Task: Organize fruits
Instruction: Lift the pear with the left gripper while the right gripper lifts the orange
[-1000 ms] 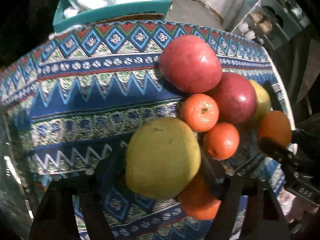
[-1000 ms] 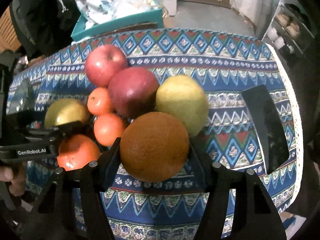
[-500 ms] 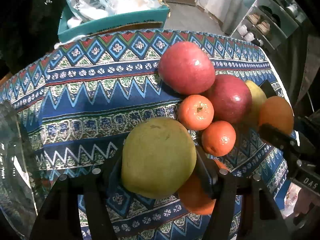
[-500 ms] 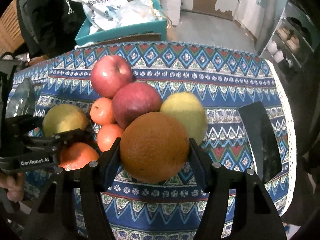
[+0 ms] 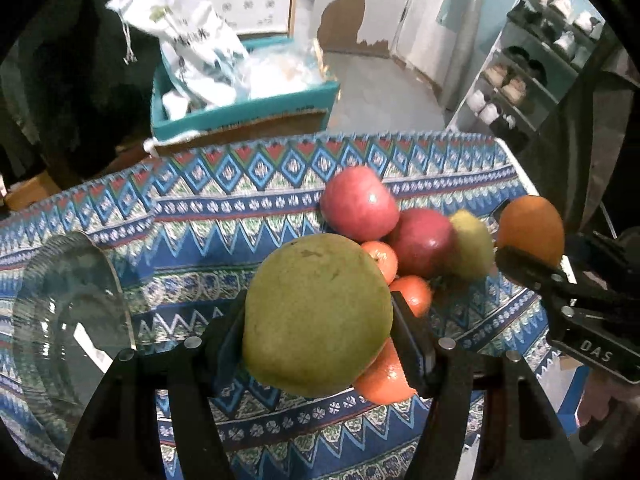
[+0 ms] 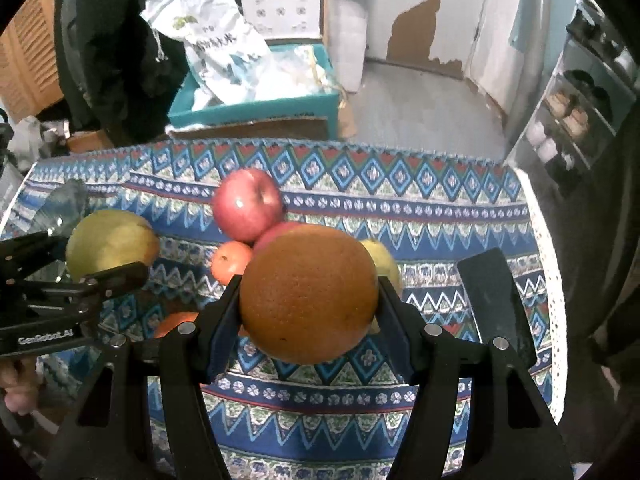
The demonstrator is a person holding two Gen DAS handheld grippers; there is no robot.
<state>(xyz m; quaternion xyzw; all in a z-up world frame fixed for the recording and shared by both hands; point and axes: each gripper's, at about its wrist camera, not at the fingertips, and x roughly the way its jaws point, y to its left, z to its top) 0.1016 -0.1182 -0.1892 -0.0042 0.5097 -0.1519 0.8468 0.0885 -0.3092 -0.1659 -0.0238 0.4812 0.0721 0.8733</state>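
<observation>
Two fruits are held off the patterned tablecloth [image 5: 224, 216], one in each gripper, while the others sit in a cluster near the table's right edge. That cluster has a pink-red apple [image 5: 359, 203] at the far end, a darker red apple [image 5: 422, 242] touching it, a yellow pear [image 5: 472, 245] beside that, and two tangerines [image 5: 382, 255] nearer the camera. A glass bowl [image 5: 68, 320] rests by the left edge. A flat black object [image 6: 494, 300] lies close to the right edge. Beyond the far edge stands a teal box [image 5: 244, 114] stuffed with white bags [image 5: 192, 52].

The left gripper [image 5: 318, 320] has its fingers spread wide and pressed against both sides of a large green pear [image 5: 316, 316], which blocks much of the cluster behind it. The right gripper [image 6: 308, 300] is likewise spread wide, clamped on a big orange [image 6: 308, 294] from both sides.

Another orange-coloured fruit [image 5: 382, 376] shows only partly below the green pear; what kind it is cannot be told. In the right wrist view the darker apple is almost fully hidden behind the big orange.
</observation>
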